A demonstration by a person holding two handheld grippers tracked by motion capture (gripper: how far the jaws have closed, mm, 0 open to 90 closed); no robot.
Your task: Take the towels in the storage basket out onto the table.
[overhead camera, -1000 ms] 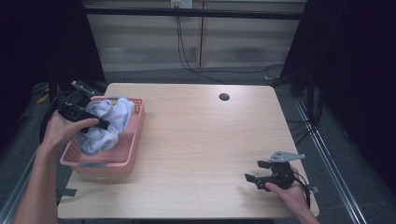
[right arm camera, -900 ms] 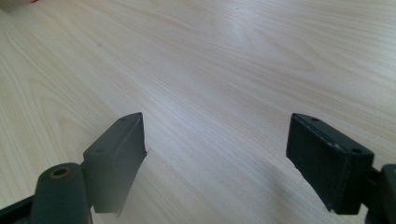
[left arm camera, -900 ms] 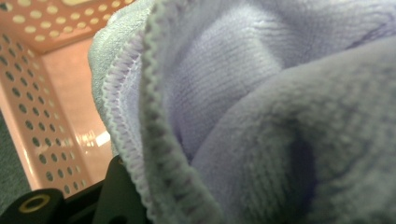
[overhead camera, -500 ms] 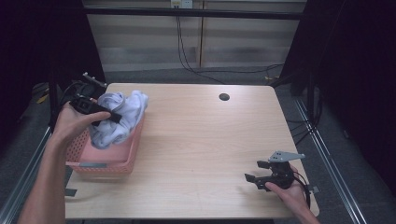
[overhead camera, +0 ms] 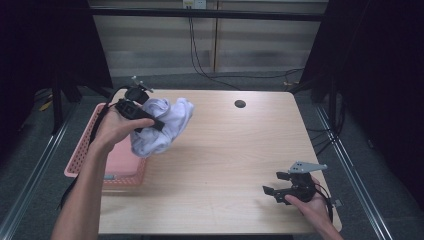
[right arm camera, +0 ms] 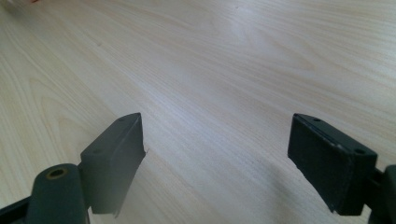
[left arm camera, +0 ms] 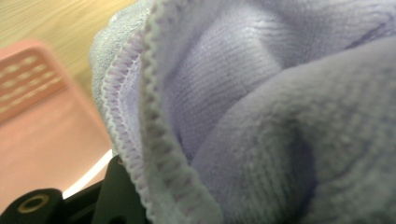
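Note:
A bunched pale lilac towel (overhead camera: 162, 125) hangs in the air over the table's left part, just right of the pink basket (overhead camera: 82, 160). My left gripper (overhead camera: 156, 123) is shut on the towel, which bulges around its black jaws. In the left gripper view the towel's fleecy folds and stitched hem (left arm camera: 261, 116) press right up against the camera, with the basket (left arm camera: 37, 116) blurred behind. My right gripper (overhead camera: 274, 194) rests near the table's front right corner, open, with bare wood between its fingertips (right arm camera: 215, 154).
The light wooden table (overhead camera: 235, 150) has a small dark round hole (overhead camera: 240, 104) at its back. The basket sits at the left edge. Black curtains flank the table, and cables run along the floor behind.
My left gripper has lifted the towel out of the basket and carried it to the right, over the table. The right gripper has stayed in place.

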